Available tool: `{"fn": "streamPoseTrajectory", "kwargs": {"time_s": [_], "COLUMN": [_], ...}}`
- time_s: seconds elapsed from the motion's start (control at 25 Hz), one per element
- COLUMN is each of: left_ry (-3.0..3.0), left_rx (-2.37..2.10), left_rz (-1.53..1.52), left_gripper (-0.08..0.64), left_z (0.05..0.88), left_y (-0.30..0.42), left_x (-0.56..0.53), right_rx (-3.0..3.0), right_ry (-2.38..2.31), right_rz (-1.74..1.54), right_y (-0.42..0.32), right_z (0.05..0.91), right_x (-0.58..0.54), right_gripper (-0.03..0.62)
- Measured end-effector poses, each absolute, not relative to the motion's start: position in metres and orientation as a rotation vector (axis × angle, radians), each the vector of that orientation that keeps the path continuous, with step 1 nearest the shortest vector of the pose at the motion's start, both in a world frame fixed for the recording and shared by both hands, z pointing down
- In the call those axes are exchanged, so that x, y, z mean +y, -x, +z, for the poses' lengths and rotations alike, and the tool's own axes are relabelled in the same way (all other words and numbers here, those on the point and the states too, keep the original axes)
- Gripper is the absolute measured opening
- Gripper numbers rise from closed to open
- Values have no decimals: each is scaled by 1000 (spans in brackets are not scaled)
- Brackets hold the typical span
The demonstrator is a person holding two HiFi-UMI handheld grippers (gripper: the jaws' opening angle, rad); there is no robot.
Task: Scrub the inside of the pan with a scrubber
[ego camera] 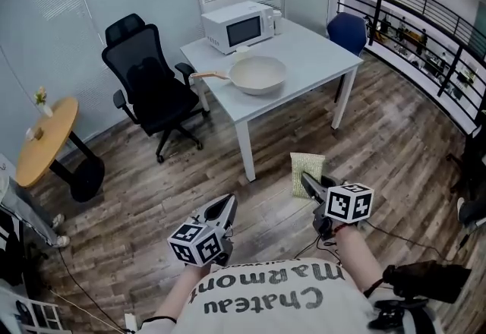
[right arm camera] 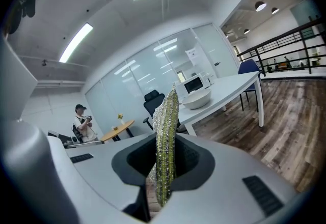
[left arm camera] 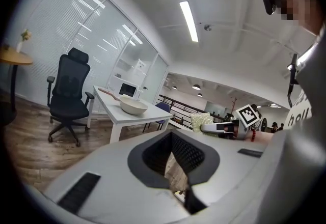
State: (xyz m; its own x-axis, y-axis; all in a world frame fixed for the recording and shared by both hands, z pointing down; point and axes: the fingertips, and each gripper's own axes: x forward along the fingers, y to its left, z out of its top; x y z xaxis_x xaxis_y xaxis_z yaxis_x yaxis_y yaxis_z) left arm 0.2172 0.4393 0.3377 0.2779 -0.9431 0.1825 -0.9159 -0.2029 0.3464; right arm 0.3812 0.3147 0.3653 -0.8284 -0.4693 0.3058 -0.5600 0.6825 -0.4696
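**A:** Where was the pan (ego camera: 258, 74) at that moment?

**B:** It sat on the white counter (ego camera: 323, 51), just in front of the microwave (ego camera: 237, 25), with its handle pointing toward the office chair (ego camera: 148, 82). Both claws were well apart from it, out over the wooden floor.

**A:** And the scrubber (ego camera: 299, 166)?

**B:** The right claw (ego camera: 307, 181) had it pinched edge-on. The jaws were closed on it and its top stood up past the tips.

**A:** What about the left claw (ego camera: 227, 205)?

**B:** Its jaws were pressed together with nothing between them.

**A:** So which step was it?

**B:** I'd say it was the approach. The scrubber was already in hand, but no scrubbing had begun.

**A:** What did the next move call for?

**B:** Both claws had to be brought up to the counter and the scrubber lowered flat into the pan's bowl. The left claw probably needed to open and steady the handle, since a light pan could slide under rubbing.
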Motion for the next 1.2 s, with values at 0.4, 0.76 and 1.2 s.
{"fn": "streamPoseTrajectory", "kwargs": {"time_s": [0.4,0.76,1.2], "left_ry": [-2127,-2027,-2126], "left_rx": [-1690,-1682,-1545], "left_rz": [-75,-82,-43], "left_gripper": [3,2,2], "left_z": [350,372,364], "left_y": [-205,-175,-94], "left_x": [409,405,312], "right_rx": [-2714,-2637,-2588], "right_ry": [-806,-776,-964], "right_rz": [850,1043,1043], "right_y": [-366,-339,-275], "right_z": [377,416,406], "right_x": [284,277,207], "right_gripper": [55,55,55]}}
